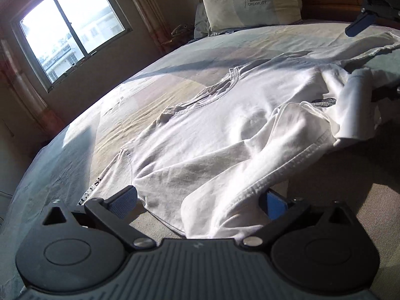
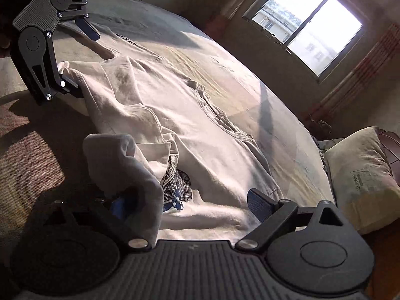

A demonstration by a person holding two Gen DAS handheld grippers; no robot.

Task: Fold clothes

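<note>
White shirt [image 1: 212, 135] hem drapes over both spread grippers, left [image 1: 200, 205] and right [image 2: 192, 205]; pinch it before lifting toward the pillow [image 1: 250, 0].

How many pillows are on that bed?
1 clearly: a pale printed pillow at the head of the bed. A bluish cushion edge behind it may be a second.

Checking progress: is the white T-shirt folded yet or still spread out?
Mostly spread: the T-shirt lies flat on the bed, with only its near edge bunched up.
</note>
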